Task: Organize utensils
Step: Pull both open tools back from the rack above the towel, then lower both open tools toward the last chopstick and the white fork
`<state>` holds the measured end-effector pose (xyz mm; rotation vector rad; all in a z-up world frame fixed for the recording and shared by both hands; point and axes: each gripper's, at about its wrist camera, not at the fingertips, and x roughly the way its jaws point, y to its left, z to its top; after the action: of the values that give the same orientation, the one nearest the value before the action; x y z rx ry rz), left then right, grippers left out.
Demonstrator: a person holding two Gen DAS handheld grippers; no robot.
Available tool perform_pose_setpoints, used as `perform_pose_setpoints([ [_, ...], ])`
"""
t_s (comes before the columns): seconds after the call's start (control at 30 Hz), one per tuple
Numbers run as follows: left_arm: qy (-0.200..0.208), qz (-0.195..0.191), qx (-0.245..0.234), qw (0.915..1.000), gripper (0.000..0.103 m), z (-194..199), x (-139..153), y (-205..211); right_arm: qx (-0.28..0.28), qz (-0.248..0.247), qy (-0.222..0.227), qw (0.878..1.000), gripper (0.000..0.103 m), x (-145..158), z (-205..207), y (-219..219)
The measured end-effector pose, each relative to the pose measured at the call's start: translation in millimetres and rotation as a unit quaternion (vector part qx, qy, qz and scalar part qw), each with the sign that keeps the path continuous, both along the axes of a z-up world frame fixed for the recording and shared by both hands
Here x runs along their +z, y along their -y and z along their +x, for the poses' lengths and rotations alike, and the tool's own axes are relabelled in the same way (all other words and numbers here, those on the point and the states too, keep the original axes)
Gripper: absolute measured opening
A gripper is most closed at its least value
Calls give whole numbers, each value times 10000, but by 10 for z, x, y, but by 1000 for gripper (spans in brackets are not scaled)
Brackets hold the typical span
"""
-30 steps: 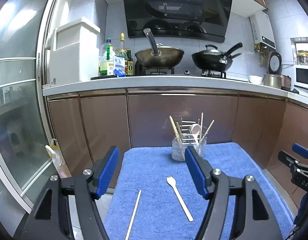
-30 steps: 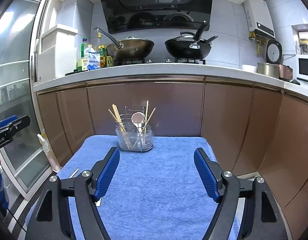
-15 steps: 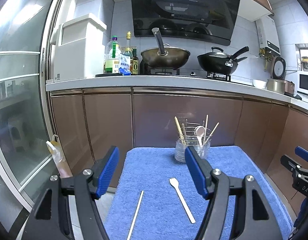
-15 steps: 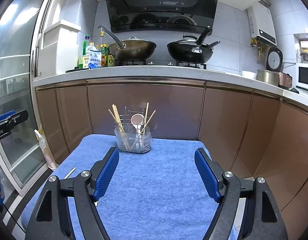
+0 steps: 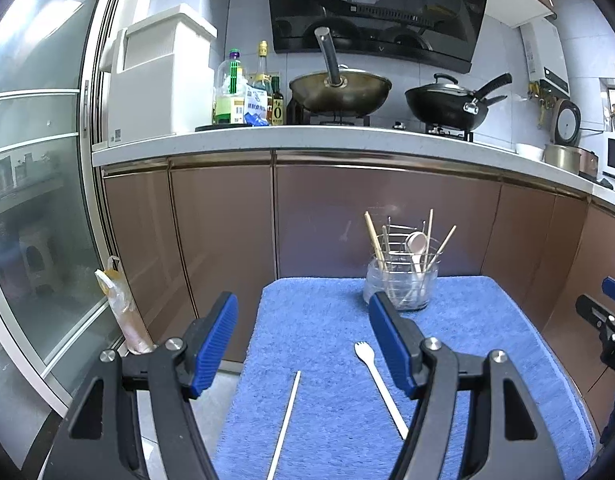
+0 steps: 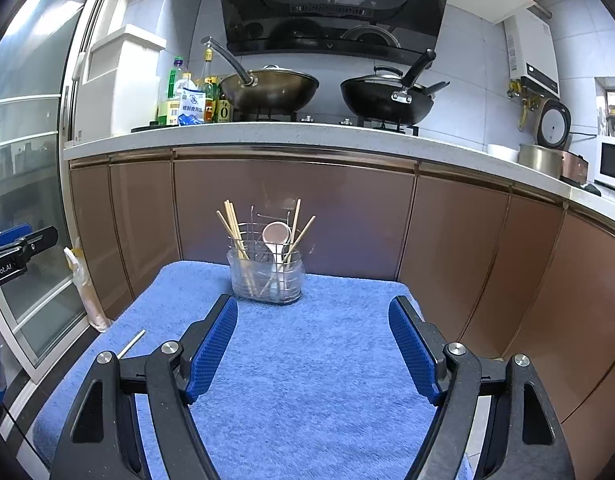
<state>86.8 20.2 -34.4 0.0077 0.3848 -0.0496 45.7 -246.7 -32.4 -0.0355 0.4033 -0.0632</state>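
A clear utensil holder [image 5: 401, 284] with a wire rack stands at the far edge of a blue towel [image 5: 339, 408]; it holds several chopsticks and a pale spoon [image 5: 416, 246]. A white fork [image 5: 377, 380] and a single chopstick [image 5: 285, 420] lie on the towel in front of my left gripper [image 5: 303, 344], which is open and empty above them. My right gripper [image 6: 313, 348] is open and empty over the towel [image 6: 307, 360], short of the holder [image 6: 266, 276]. The chopstick [image 6: 131, 344] shows at its left.
Brown cabinet fronts [image 5: 347, 216] rise just behind the towel, under a white counter with two woks [image 6: 387, 96] and bottles. A glass sliding door [image 5: 31, 200] and a bagged bundle [image 5: 119, 312] are on the left.
Both grippers have tilted or risen slightly, so the counter sits lower in view. The fork, chopstick and holder have not moved. Both grippers stay open.
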Motion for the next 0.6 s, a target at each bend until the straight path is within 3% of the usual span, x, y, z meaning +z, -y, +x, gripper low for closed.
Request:
perform_pose_setpoints([
  [0.37, -407, -74, 96, 9991, 66, 267, -225, -216, 97, -97, -275, 9995, 77, -91, 234, -137],
  [0.6, -1069, -339, 35, 9937, 66, 533, -444, -412, 343, -68, -585, 9977, 77, -200, 436, -254],
])
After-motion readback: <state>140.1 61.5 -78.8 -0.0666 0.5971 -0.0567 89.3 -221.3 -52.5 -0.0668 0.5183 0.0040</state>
